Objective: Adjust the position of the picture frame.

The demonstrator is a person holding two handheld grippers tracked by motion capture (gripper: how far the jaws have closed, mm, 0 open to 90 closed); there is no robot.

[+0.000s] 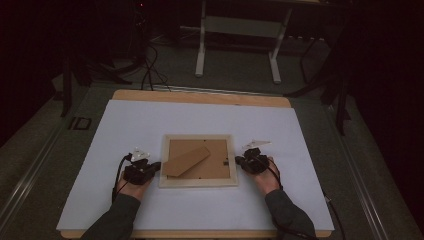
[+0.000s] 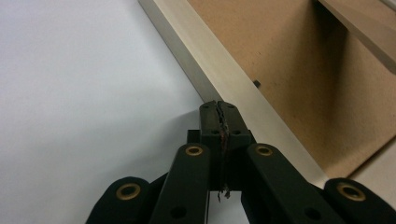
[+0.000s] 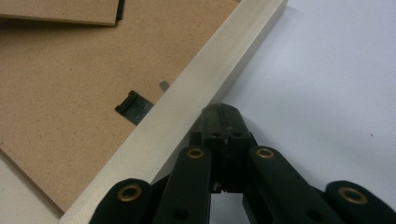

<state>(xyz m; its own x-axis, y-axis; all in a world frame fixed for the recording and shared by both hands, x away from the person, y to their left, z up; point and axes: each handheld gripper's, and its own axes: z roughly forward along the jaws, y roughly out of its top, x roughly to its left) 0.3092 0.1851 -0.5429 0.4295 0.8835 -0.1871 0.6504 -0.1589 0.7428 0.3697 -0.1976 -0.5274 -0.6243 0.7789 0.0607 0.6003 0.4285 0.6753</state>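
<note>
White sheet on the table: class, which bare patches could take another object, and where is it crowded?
The white sheet lies bare between its far edge and the picture frame, along both side margins, and in the near strip between the sleeves. It is crowded mid-table, where the left claw and right claw flank the frame.

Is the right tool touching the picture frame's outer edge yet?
Touching. In the right gripper view, the shut right tool has its tip against the picture frame with no white sheet showing between.
</note>
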